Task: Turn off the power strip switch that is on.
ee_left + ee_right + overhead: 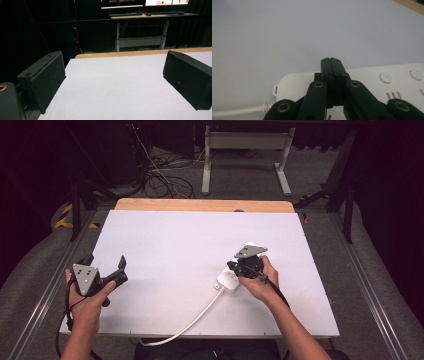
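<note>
— How far are you with the work now?

— Not far, I think. My left gripper (120,270) rests at the near left corner of the white table (175,240). Its jaws stand wide apart and nothing is between them; ahead of it I see only bare board.

— And the other one?

— My right gripper (248,265) is over the power strip (228,281), with the jaws pressed fully together, flat against each other, holding nothing. The strip lies directly under its tip, and its white cable (192,322) runs back toward me and off the near edge.

— So a switch is already pushed?

— This I cannot say. The round buttons (385,77) lie to the right of my closed tip, apart from it, and whether the tip touches the strip's body is hard to judge from here. Pressing seems still to do.
</note>
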Tool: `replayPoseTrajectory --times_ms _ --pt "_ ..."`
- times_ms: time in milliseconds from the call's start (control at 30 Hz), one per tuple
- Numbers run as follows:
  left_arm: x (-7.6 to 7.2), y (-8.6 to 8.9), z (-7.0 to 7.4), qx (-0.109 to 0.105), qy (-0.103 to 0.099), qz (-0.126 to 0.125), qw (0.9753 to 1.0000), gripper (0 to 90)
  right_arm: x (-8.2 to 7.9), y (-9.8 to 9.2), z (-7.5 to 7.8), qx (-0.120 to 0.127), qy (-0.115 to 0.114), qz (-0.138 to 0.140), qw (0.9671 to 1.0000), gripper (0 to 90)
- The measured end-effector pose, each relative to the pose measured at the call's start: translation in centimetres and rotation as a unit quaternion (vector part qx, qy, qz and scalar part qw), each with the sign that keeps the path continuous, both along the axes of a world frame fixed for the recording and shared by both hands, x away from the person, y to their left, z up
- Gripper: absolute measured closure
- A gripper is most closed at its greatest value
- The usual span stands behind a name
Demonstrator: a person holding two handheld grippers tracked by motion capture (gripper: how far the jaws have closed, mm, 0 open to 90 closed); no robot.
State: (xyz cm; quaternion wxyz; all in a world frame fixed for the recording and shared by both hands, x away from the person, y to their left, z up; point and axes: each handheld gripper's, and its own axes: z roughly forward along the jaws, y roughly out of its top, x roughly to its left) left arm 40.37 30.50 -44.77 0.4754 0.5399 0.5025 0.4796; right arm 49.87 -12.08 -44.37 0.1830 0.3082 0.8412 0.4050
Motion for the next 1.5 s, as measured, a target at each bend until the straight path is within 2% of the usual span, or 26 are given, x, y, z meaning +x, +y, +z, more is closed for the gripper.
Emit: replayPoseTrajectory --times_ms 67,167,300,367,500,733,1100,1167,1333,1433,1500 --pt "0.0 0.0 0.0 -0.001 -0.001 0.0 1.0 4.7 -0.2 -0.6 0.5 0.027 -0.008 0.004 0.9996 90.0" --pt "-0.1 0.0 0.0 -0.003 -0.001 0.002 1.0 4.7 -0.5 -1.7 1.1 0.069 -0.027 0.009 0.9972 90.0" --pt "-0.1 0.0 0.0 0.0 -0.001 0.0 1.0 4.7 -1.1 -3.5 2.0 0.121 -0.051 0.01 0.9913 90.0" --pt "0.0 0.0 0.0 0.0 -0.001 0.0 1.0 4.7 -1.4 -4.6 2.4 0.149 -0.058 0.01 0.987 90.0" --pt "0.0 0.0 0.0 -0.001 -0.001 0.001 1.0 4.7 -2.0 -6.7 3.0 0.183 -0.082 0.0 0.9796 90.0" --pt "0.0 0.0 0.0 -0.001 -0.001 0.001 1.0 4.7 -2.5 -8.9 3.9 0.219 -0.129 -0.012 0.967 90.0" --pt "0.0 0.0 0.0 -0.003 -0.001 0.001 1.0 4.7 -4.2 -11.8 4.0 0.263 -0.166 -0.029 0.95 90.0" --pt "0.0 0.0 0.0 -0.003 -0.001 0.001 1.0 4.7 -4.5 -12.4 3.8 0.261 -0.175 -0.034 0.9487 90.0" --pt "0.0 0.0 0.0 -0.003 -0.002 0.002 1.0 4.8 -4.8 -13.4 3.5 0.28 -0.194 -0.047 0.9392 90.0" --pt "0.0 0.0 0.0 -0.003 -0.002 0.002 1.0 4.8 -4.8 -13.7 3.5 0.288 -0.195 -0.052 0.936 90.0" --pt "0.0 0.0 0.1 -0.002 -0.001 0.002 1.0 4.8 -4.8 -13.7 3.4 0.286 -0.196 -0.053 0.9364 90.0"
